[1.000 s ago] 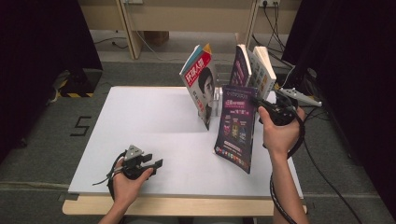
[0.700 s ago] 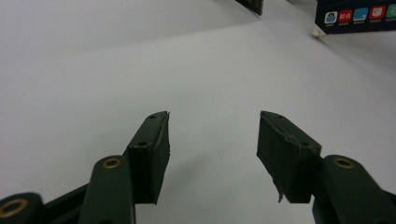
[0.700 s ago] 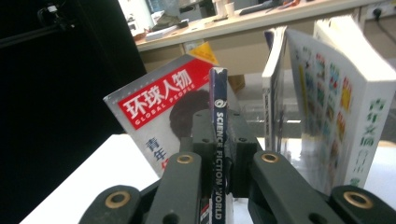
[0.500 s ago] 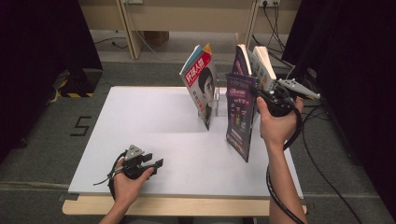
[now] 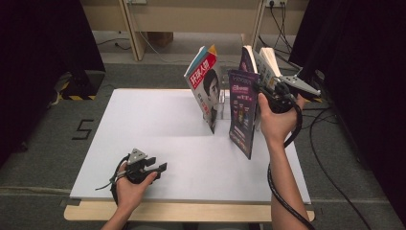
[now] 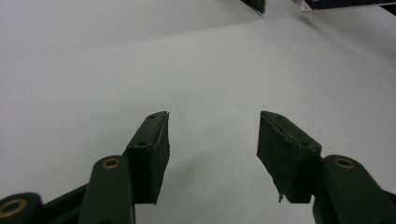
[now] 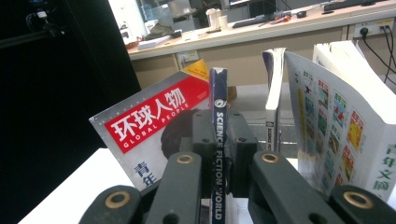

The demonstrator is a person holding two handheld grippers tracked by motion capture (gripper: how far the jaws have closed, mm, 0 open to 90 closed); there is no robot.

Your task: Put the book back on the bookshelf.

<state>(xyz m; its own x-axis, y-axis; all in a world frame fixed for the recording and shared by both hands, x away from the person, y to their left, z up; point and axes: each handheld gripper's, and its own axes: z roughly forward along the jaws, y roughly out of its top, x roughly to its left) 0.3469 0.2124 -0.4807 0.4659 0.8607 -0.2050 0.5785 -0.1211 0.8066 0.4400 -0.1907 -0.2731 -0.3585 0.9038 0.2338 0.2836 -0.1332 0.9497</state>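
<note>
Nearest the person, the left gripper (image 5: 162, 167) rests low on the white table (image 5: 143, 124) in the left hand (image 5: 128, 184), its jaws spread apart with nothing between them; in the left gripper view only bare tabletop lies ahead of the pads (image 6: 152, 151). Farther out and to the right, the right gripper (image 5: 264, 92) is clenched on the spine of a purple magazine (image 5: 242, 112), which hangs upright from its jaws, the lower corner just above the table. In the right gripper view the dark spine (image 7: 218, 140), lettered "Science Fiction World", runs straight up between the two jaws. Just beyond it to the left leans a red-covered magazine (image 7: 154, 121), and to the right stand more books (image 7: 341, 116), pages fanned.
</note>
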